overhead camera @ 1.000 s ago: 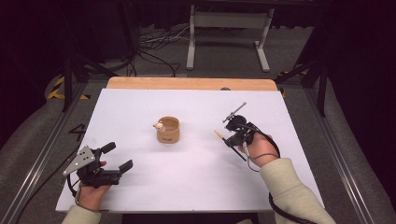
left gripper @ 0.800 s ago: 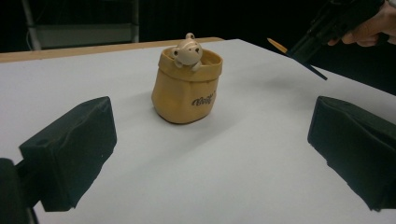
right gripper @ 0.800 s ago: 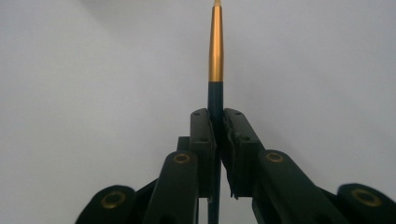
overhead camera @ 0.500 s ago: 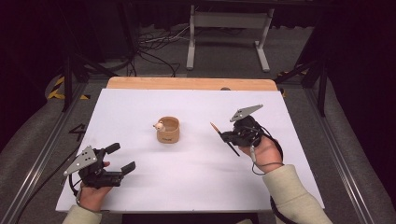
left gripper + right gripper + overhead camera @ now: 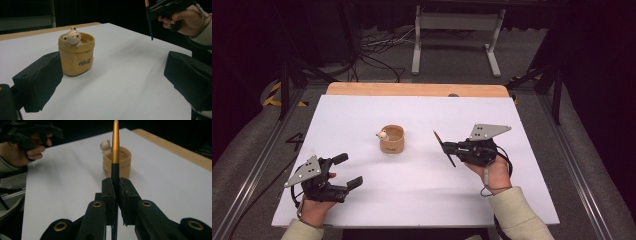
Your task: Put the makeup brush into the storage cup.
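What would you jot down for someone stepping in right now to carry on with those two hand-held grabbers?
Right gripper: jaws shut on the pencil, held above the table right of the cup, its orange end aimed toward the cup.
Left gripper: jaws open, holding nothing, low over the near left of the white table.
Bear cup: upright at mid-table, nothing in it apart from the bear figure on its rim.
Done: pencil picked up.
Left, probably: carry the pencil over the cup, lower it in, release.
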Action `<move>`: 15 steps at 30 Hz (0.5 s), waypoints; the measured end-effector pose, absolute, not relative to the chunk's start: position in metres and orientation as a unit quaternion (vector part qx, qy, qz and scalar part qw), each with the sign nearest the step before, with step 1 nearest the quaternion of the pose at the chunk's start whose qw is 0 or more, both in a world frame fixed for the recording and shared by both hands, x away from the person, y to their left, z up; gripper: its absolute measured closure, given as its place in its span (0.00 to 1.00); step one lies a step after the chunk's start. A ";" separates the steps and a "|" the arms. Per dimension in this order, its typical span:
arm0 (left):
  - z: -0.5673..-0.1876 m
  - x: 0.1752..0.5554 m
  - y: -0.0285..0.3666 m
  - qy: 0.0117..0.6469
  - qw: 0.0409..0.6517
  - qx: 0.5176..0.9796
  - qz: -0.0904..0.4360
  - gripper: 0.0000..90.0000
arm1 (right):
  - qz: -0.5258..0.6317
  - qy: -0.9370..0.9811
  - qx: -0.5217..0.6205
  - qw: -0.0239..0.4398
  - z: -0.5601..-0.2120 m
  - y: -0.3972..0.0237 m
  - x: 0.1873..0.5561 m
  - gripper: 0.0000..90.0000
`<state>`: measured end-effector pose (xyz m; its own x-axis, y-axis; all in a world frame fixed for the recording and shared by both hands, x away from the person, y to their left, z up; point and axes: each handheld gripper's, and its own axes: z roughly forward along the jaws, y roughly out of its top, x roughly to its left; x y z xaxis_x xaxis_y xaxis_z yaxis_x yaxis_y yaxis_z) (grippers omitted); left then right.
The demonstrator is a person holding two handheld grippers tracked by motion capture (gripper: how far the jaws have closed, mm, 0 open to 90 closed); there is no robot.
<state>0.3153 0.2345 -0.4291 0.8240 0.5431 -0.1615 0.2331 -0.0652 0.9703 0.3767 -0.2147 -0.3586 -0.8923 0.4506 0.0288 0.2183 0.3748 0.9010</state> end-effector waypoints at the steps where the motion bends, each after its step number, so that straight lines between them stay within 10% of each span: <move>1: -0.428 0.315 0.233 0.268 0.630 0.719 0.123 0.03 | 0.532 0.816 0.197 0.110 -0.361 -0.215 0.375 0.92; 15: -0.418 0.318 0.215 0.227 0.643 0.724 0.104 0.08 | 0.620 0.766 0.143 0.090 -0.379 -0.211 0.366 0.92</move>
